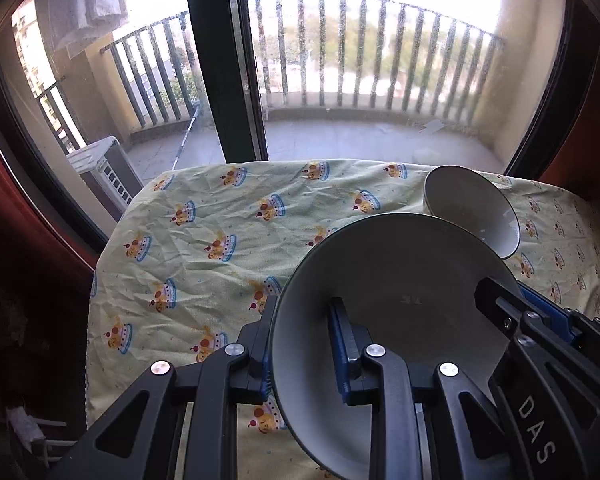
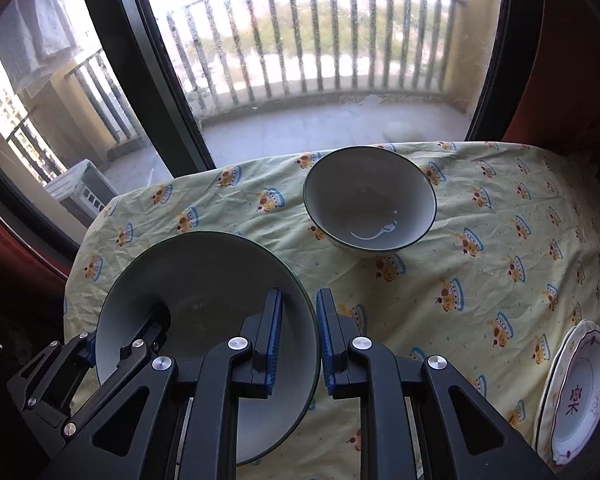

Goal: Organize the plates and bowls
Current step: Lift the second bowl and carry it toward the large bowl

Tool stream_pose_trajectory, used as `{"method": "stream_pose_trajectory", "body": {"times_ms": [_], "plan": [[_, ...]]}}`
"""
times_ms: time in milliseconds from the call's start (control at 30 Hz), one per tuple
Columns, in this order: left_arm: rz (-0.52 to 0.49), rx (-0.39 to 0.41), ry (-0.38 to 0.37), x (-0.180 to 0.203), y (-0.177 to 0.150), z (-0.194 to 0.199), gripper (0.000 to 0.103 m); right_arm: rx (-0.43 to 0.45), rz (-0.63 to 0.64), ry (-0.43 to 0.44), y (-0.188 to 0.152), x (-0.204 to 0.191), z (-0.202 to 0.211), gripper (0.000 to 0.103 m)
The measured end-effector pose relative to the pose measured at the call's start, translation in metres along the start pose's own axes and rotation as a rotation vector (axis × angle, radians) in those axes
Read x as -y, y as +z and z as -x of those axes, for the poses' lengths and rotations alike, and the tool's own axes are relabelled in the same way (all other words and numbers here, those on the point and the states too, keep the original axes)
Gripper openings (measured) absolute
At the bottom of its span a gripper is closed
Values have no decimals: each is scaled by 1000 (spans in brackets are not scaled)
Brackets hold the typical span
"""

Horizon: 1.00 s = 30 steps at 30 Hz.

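Two bowls and one plate are counted; the large bowl (image 2: 204, 304), smooth, grey-white and dark-rimmed, is pinched at opposite rim edges by the left tool (image 1: 302, 344) and the right tool (image 2: 299, 336), above the tabletop (image 2: 480, 280); the small bowl (image 2: 370, 210) stands empty on the crumpled crown-print cloth; the scalloped plate (image 2: 576, 392), bearing a red character, lies at the right edge.
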State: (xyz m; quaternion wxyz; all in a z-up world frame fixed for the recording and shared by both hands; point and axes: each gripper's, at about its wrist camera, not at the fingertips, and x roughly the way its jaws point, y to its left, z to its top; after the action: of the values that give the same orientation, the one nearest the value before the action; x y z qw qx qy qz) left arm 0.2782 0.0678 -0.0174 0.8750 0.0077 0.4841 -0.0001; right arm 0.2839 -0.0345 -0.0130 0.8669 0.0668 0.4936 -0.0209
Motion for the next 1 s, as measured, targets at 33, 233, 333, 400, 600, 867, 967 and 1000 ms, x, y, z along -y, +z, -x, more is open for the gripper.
{"method": "stream_pose_trajectory", "body": {"times_ms": [33,233,333,400,600,867,967,1000], "plan": [[4,3,0,4,-1,4,22,6,4,0,0,4,5,21],[21,19,6,27,-10,30,22,32,20,12,-4,28,33,21],[26,29,4,40,-17,41,22,31,15,18,-8,43,44,21],[28,33,5,49,-22,47,22,32,9,19,-12,54,52,21],[37,46,6,74,-36,65,22,43,21,20,-23,80,72,21],[59,66,11,104,-56,84,22,67,52,27,-34,113,94,21],[72,61,6,113,-65,88,22,70,66,30,-41,124,100,21],[75,58,2,116,-68,89,23,70,69,31,-43,128,102,21]]}}
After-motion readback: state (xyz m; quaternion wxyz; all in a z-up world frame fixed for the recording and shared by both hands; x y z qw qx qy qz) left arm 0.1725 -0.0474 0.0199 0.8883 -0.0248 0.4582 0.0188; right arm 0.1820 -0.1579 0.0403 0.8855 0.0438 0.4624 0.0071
